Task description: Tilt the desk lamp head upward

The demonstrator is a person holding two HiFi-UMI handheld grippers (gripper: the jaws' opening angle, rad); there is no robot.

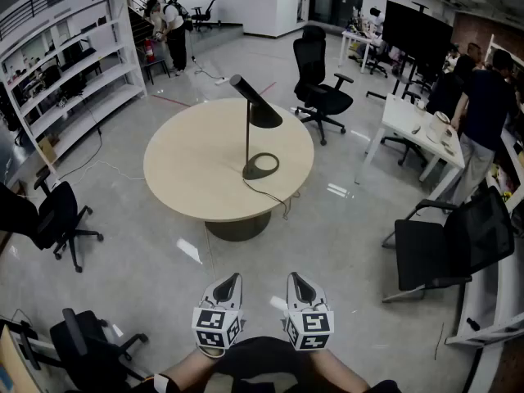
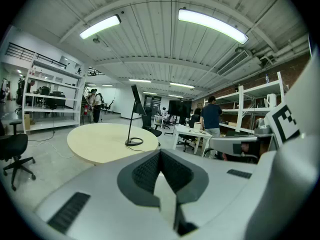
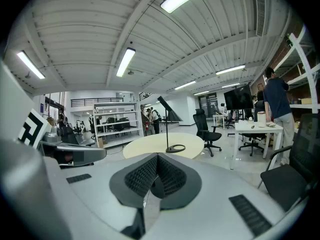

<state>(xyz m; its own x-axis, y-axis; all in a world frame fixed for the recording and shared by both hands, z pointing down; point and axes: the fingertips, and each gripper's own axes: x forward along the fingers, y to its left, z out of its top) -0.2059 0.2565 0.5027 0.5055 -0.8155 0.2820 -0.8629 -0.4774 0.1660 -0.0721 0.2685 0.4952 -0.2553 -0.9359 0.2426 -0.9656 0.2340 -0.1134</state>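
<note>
The person holds the left gripper (image 1: 229,283) and the right gripper (image 1: 298,283) low in front of the body. They sit side by side, near each other but not touching, and both point forward. The marker cube (image 1: 217,327) on each one faces up toward the head. The left forearm (image 1: 187,370) and right forearm (image 1: 340,375) come in from the bottom edge. On both grippers the jaws are closed tip to tip, with nothing between the ribbed pads (image 2: 146,172).
</note>
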